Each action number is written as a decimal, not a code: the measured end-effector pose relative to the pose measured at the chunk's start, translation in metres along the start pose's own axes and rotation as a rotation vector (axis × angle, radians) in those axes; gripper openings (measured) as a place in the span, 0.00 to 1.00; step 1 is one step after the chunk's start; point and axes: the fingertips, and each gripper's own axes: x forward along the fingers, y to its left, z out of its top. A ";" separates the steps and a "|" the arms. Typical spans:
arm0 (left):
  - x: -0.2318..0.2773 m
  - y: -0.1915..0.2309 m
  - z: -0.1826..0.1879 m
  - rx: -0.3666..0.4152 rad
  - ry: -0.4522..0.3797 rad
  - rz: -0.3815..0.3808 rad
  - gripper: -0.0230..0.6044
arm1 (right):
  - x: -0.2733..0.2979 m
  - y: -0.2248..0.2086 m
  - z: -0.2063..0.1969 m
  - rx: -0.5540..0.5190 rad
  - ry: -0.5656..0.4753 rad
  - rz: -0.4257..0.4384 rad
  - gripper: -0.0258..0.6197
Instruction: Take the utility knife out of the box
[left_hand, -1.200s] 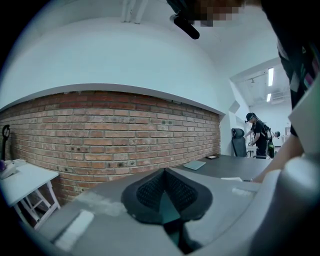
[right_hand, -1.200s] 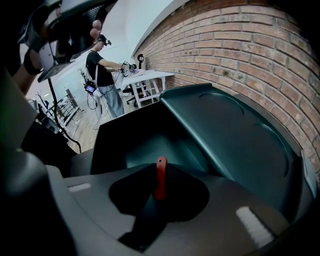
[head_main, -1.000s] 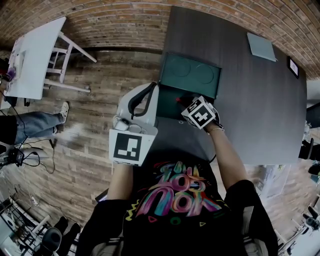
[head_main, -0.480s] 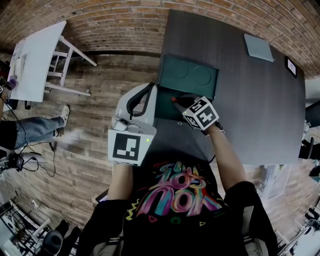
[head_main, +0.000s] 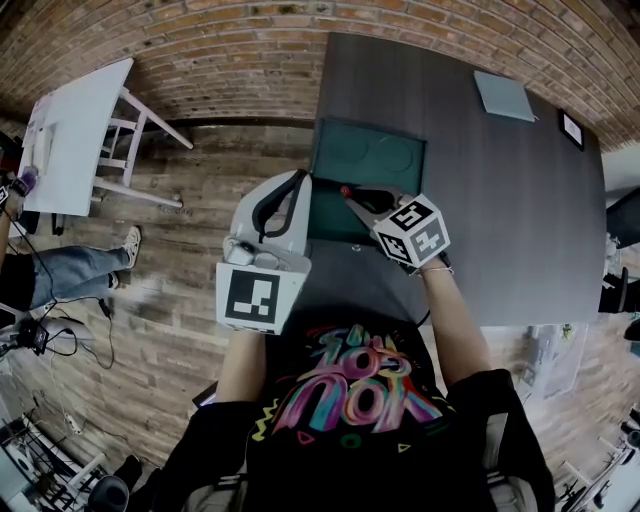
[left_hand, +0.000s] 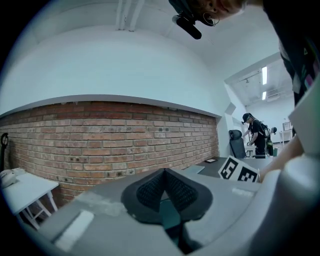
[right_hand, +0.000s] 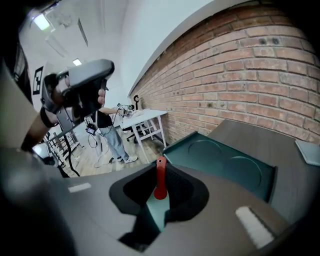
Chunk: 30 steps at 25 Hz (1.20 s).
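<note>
**A:** Red, slim utility knife (right_hand: 159, 181), where is it now?

**B:** Pinched in my right claw (right_hand: 160, 172), held over the open dark-green box (head_main: 368, 152) on the dark grey desk (head_main: 500, 220).

**A:** Anything crowding you?

**B:** My left claw (left_hand: 164, 175), pressed together and empty, hangs just beside the box's left edge. A pale square pad (head_main: 503, 95) lies well apart.

Dark grey table (head_main: 520, 220) hard against a red brick wall (head_main: 230, 45). Far right on it, a pale blue-grey sheet (head_main: 503, 96) lying flat, and near it, apart, a small black-framed panel (head_main: 571, 129). Off left on the wood-plank floor (head_main: 170, 290): a white table (head_main: 75, 130), a bystander's jeans leg (head_main: 75, 272), a white sneaker (head_main: 130, 222). Farther off, a standing person (left_hand: 257, 137) beside an office chair (left_hand: 237, 145).
</note>
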 end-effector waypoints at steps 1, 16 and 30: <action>-0.001 -0.001 0.001 0.003 -0.003 -0.003 0.04 | -0.005 0.001 0.005 0.001 -0.022 -0.004 0.12; -0.003 -0.024 0.019 0.028 -0.043 -0.065 0.04 | -0.106 0.011 0.078 -0.039 -0.346 -0.124 0.12; -0.004 -0.033 0.023 0.014 -0.057 -0.091 0.04 | -0.209 0.012 0.110 -0.067 -0.596 -0.288 0.12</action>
